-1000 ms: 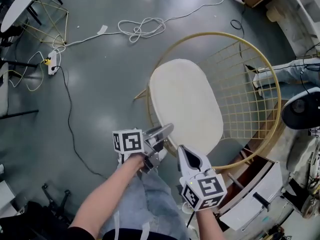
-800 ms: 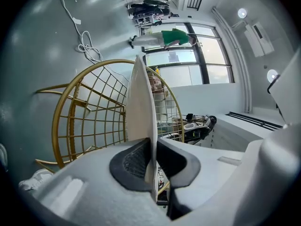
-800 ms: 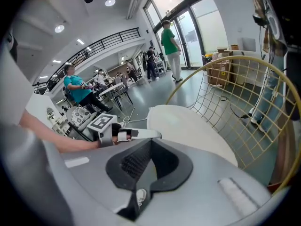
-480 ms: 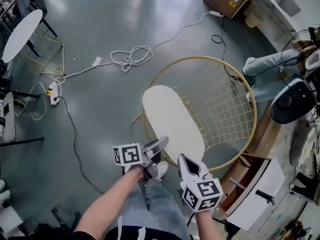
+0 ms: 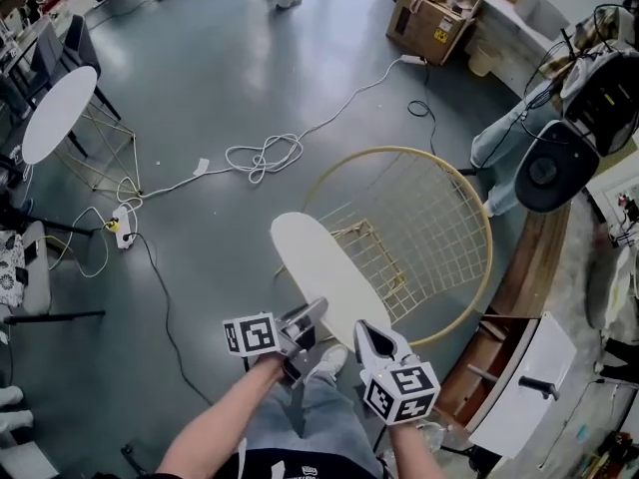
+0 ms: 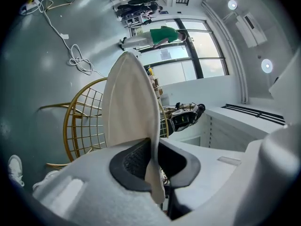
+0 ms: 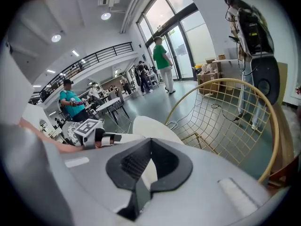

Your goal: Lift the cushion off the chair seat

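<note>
The white oval cushion hangs tilted above the gold wire chair, and the chair's bare mesh seat shows beneath its far side. My left gripper is shut on the cushion's near edge. In the left gripper view the cushion stands edge-on and runs down between the dark pads of the left gripper. My right gripper grips the same near edge a little to the right. In the right gripper view the cushion shows past the closed tips of the right gripper.
A white cable coils on the grey floor beyond the chair, with a power strip at left. A white round table stands far left. Cardboard boxes, a black round device and a white cabinet line the right side.
Both grippers have risen with the cushion. It lay flat on the seat a second ago and now tilts clear of it, uncovering the mesh. The camera view has also pulled back.
</note>
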Tool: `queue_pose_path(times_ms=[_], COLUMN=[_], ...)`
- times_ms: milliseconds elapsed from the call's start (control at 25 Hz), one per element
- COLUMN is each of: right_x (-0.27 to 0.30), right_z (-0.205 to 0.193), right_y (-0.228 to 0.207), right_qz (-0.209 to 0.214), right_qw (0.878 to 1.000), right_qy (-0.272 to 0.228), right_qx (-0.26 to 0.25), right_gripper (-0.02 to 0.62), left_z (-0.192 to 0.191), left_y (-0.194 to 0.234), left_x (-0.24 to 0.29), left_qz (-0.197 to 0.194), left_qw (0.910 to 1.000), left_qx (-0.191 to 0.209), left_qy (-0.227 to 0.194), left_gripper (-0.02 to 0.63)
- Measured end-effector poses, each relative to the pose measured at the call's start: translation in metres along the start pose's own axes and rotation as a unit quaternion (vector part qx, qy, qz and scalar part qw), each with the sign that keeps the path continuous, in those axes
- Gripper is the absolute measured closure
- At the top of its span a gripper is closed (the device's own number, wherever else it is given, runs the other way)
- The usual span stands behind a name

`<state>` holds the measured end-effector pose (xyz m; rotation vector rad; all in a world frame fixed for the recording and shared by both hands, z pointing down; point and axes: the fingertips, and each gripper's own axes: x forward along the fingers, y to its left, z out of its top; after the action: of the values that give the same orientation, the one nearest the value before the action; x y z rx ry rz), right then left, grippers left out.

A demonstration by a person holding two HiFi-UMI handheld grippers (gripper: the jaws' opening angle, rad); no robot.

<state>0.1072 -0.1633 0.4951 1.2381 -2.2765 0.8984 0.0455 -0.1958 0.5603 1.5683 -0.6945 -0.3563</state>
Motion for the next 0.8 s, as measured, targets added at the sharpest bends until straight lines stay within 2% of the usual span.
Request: queue_pose_path(times_ms=[360, 520, 640, 800], right_x=[-0.036, -0.042, -0.053, -0.057], right_z=[0.010, 0.026, 0.027, 0.040], right_y=[0.027, 0.047, 0.060, 0.085], right_qz=[0.012, 0.010, 0.003, -0.001], right_qw=[0.998, 0.998, 0.997, 0.995], right_qy=[-0.053, -0.060, -0.077, -0.100], right_qx=[-0.014, -0.020, -0.018, -0.024], right_gripper=[0.597, 0.597, 0.597, 0.597], left_z=[-0.007, 0.006, 0.011, 0.026], left_y=[-0.049, -0.088, -0.095, -0.118], left_x=[-0.048, -0.068, -0.088, -0.108], left_qz=[-0.009, -0.046, -0.031, -0.050], left_qw=[0.9980, 0.9958, 0.9955, 0.9928], left_qx=[0.046, -0.016, 0.043, 0.064], left_qy=[-0.043, -0.077, -0.078, -0.088], left_gripper=[0.572, 0.572, 0.572, 0.572])
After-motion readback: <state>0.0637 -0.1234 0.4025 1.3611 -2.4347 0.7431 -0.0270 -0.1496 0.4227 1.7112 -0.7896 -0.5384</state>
